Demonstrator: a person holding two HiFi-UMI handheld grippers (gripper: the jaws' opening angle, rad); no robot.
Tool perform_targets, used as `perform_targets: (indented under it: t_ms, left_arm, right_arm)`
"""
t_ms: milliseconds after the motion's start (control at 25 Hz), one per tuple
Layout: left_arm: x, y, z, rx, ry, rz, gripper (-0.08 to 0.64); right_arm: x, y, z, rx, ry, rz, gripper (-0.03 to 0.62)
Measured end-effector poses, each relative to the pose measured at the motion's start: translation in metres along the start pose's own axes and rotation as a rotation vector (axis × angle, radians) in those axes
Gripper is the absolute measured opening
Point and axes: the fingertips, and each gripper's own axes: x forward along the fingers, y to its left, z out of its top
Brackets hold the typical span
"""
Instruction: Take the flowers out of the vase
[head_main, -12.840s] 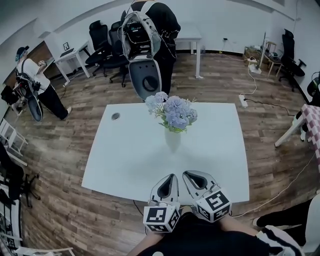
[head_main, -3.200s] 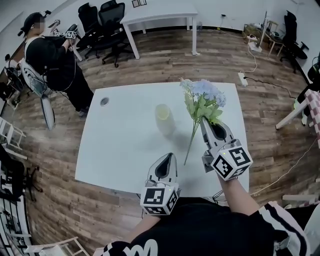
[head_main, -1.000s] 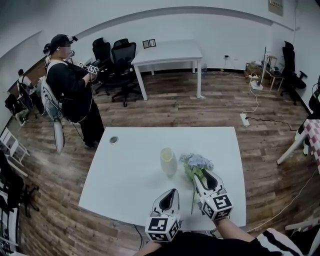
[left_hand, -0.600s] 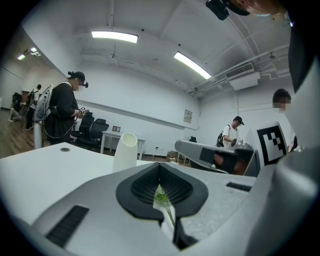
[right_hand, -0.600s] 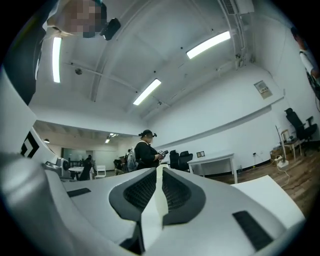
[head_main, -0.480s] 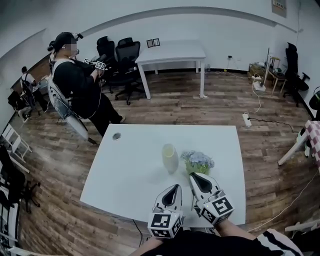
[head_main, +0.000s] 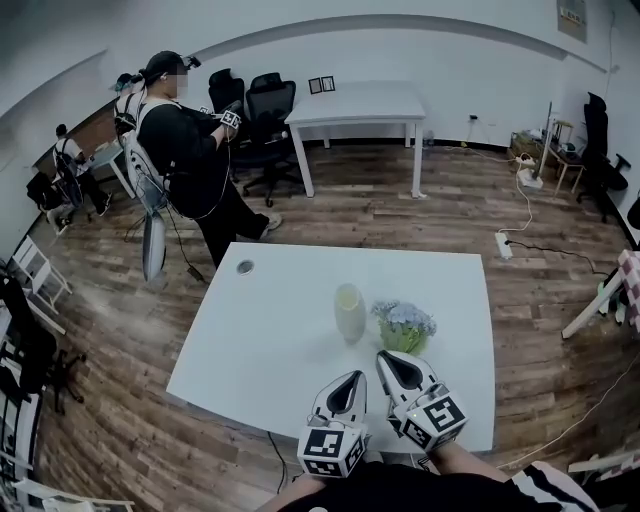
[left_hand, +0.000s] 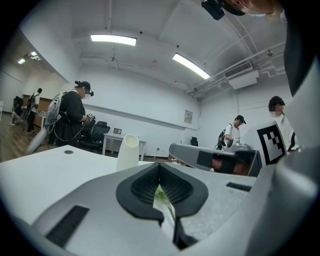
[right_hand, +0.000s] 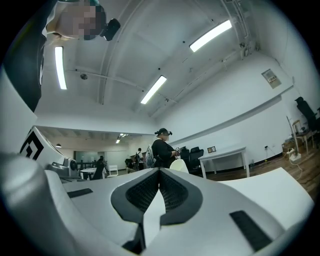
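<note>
**Flowers lying flat on the table, vase standing empty**

The flowers (head_main: 405, 325) are lying on the white table (head_main: 260, 340), out of the vase (head_main: 349, 312). The vase is standing upright just beside them at their 10 o'clock. In the head view their long axis is running from 12 to 6 o'clock. The blue blooms are pointing away toward 12, and the stems are trailing back toward the person at 6.

The right gripper (head_main: 384, 358) is covering those stems in that view and hiding nearly all of them. Its jaws have just been closing and are now meeting tip to tip with nothing between them.

The left gripper (head_main: 350, 377) is sitting at the right one's 8 o'clock, its jaws also pressing together and gripping nothing. Through the slot behind its tips a green stem (left_hand: 165, 197) is showing against the tabletop.

In the right gripper view only the vase's rim is peeking over the jaws.
</note>
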Motion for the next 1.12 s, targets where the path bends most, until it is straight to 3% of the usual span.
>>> perform_targets:
  t_ms: [440, 760, 1120]
  left_arm:
    - [-0.029, 0.007, -0.010, -0.028, -0.018, 0.022, 0.003]
    - [-0.089, 0.017, -0.006, -0.014, -0.036, 0.038, 0.003]
    - [-0.176, -0.003, -0.026, -0.009, -0.025, 0.007, 0.003]
  right_arm:
    - [-0.007, 0.014, -0.009, 0.005, 0.020, -0.014, 0.018]
    - [-0.017, 0.080, -0.015, -0.005, 0.023, 0.014, 0.018]
    - [-0.072, 0.151, -0.027, 0.012, 0.005, -0.038, 0.018]
